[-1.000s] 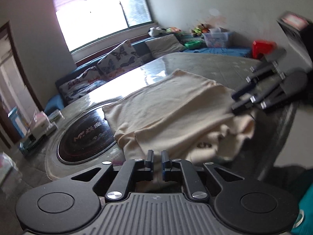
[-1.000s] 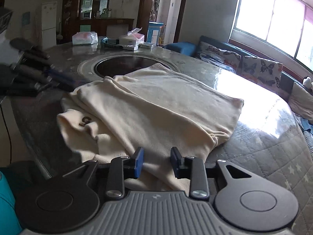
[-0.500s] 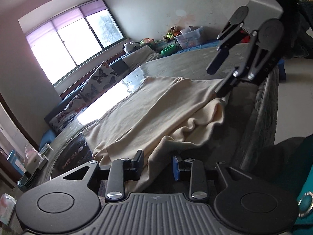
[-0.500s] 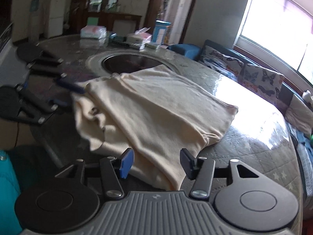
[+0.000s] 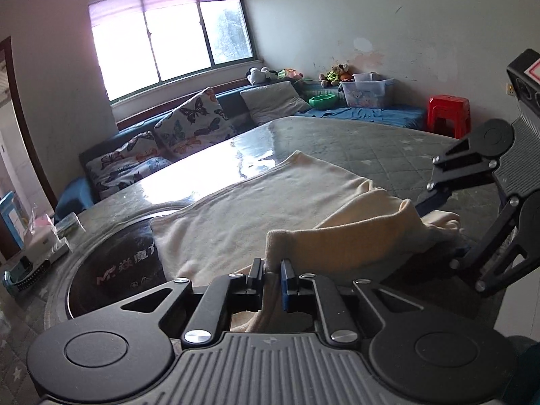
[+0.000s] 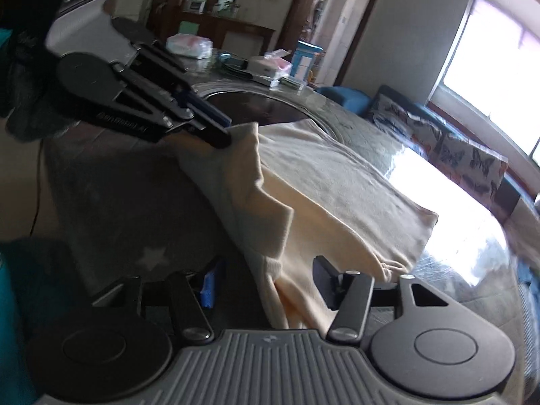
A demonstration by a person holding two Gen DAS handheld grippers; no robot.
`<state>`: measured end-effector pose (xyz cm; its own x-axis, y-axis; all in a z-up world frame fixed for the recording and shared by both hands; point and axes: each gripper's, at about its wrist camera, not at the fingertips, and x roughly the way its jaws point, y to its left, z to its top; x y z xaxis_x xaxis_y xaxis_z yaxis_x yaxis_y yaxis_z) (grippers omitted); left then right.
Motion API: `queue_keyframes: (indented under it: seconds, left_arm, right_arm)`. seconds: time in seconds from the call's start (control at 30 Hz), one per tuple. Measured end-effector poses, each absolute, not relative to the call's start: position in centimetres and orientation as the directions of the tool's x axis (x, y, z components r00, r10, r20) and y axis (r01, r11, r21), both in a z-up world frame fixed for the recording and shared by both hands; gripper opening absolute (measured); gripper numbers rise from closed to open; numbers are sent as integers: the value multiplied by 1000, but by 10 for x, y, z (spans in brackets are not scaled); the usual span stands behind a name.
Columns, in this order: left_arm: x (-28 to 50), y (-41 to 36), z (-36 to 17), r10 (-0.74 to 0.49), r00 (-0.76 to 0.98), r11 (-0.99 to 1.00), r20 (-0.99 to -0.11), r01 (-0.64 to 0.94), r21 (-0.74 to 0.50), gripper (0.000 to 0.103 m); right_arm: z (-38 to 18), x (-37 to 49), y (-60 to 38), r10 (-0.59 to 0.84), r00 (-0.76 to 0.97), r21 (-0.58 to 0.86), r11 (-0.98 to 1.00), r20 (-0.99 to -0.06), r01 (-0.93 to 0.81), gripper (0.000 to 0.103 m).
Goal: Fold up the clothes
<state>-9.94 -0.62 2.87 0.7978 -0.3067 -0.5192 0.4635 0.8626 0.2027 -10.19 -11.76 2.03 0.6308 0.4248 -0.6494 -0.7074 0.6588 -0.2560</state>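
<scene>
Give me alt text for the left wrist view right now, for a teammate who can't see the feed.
The left hand-held gripper is shut on a raised edge of a cream garment spread over a grey quilted table. The right hand-held gripper meets the same lifted fold from the right. A butterfly-print sofa and a bright window sit behind.

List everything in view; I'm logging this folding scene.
cream garment: 1, cream, spread on table, near edge lifted
table: 1, grey quilted cover under glass
inset hob: 1, black, table centre
butterfly cushions: 2, patterned, sofa under window
red stool: 1, by wall
storage box: 1, clear blue, far corner
left gripper: shut on garment
right gripper: open around garment edge
</scene>
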Motion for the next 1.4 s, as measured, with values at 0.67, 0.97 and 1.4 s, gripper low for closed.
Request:
queue_keyframes:
  seconds: [0.67,0.97,1.4]
  left_arm:
    - [-159,12,-1,-200,839,786,-507,446,428,23]
    - [-170,11,2,-190,851,818,-489,413,401,4]
    - [-196,15,36,-186,885,873,-427,348,341,4]
  right_arm:
    - [28,-70,-122,470,592,-67,744,-655,-665,11]
    - [34,-85,-121,463,632,-101,752,-622,-651,8]
    - [63,-134,-127,506,620,-96,724,-600,-683,8]
